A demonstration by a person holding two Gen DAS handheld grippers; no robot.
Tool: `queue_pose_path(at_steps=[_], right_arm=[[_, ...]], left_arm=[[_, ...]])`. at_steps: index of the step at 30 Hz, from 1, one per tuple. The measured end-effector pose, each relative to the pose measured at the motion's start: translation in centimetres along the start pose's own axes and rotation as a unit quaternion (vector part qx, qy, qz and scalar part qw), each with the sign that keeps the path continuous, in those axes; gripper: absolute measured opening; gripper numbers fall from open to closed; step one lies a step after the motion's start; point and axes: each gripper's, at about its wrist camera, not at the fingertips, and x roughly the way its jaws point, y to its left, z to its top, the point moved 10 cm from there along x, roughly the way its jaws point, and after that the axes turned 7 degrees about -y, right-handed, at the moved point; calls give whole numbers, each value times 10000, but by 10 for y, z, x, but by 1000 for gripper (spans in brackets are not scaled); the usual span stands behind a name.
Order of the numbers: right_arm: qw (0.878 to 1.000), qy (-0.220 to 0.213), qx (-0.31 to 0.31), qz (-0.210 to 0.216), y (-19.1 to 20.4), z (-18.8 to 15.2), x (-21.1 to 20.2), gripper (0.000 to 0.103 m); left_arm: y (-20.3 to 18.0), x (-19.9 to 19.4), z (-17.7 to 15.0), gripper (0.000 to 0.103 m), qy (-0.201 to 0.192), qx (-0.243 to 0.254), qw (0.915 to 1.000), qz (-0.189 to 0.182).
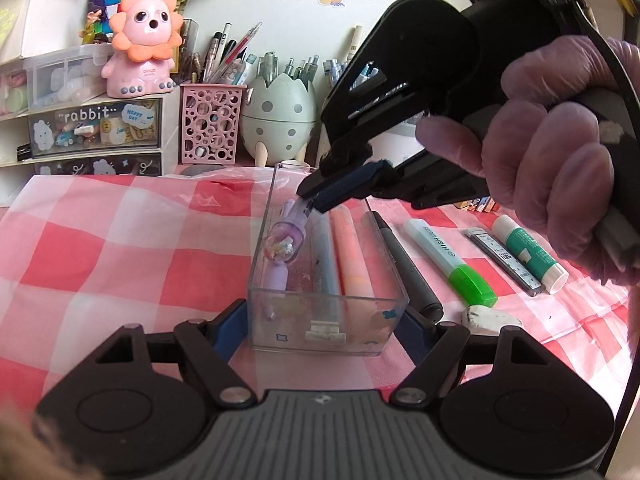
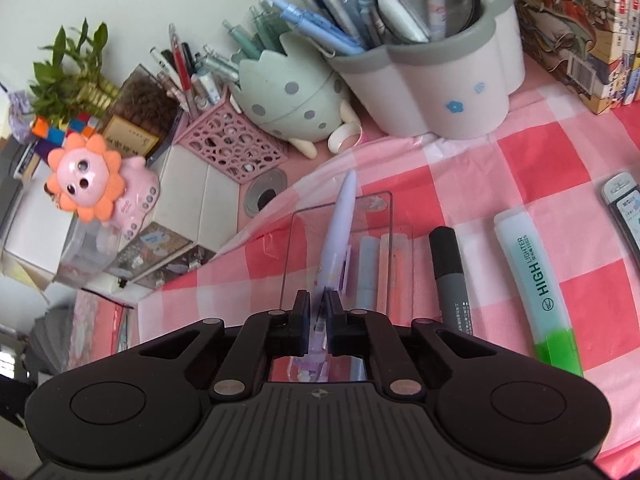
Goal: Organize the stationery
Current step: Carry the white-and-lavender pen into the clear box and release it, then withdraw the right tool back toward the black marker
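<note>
A clear plastic box (image 1: 320,322) stands on the pink checked cloth, and my left gripper (image 1: 322,312) is shut on its two side walls. Inside lie a blue pen (image 1: 326,256), an orange pen (image 1: 352,252) and a lilac pen (image 1: 276,280). My right gripper (image 1: 310,200) comes in from the upper right, shut on a purple pen (image 1: 286,240) with a clear charm end that tilts down into the box. In the right wrist view the purple pen (image 2: 340,224) is pinched between the pads of the right gripper (image 2: 317,296) and its tip points past the box (image 2: 296,240).
Right of the box lie a grey marker (image 1: 412,268), a green highlighter (image 1: 452,260), a lead case (image 1: 504,260), a glue stick (image 1: 528,252) and an eraser (image 1: 492,316). Behind stand a pink lattice holder (image 1: 212,124), an egg holder (image 1: 278,116), a lion toy (image 1: 142,44) and drawers (image 1: 96,128).
</note>
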Motion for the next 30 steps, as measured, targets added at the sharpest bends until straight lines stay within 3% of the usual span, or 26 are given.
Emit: queue_pose_path(at_steps=[2,3,7,8,11,25,28,30], right_arm=[[9999,42,-91,35,1,-3,0,6],[9999,63,-73,38,1,-3,0,13],[9999,5,-107,-24,1,-2,2,26],[9998,-17,-198,-78,2,-2,4,26],[9984,-46,-521,-236,3,-5,8,11],[9963,324,-751,-278,6,-20,3,14],[9964,220,-768,-271,7,-17,-1,23],[9968,125,-751,-224,7,-14,-6,39]], left_arm=[[0,0,0,51,0,-1,10000,-1],[0,0,0,51,0,-2,10000,-1],[0,0,0,51,0,-1,10000,-1],[0,0,0,51,0,-1,10000,-2],[0,0,0,51,0,-1,10000,-3],[-1,0,0,51,0,-1,10000,-3],[-2,1,0,51,1,-2,10000,-6],[-2,1,0,51,-1,-7,10000,-8]])
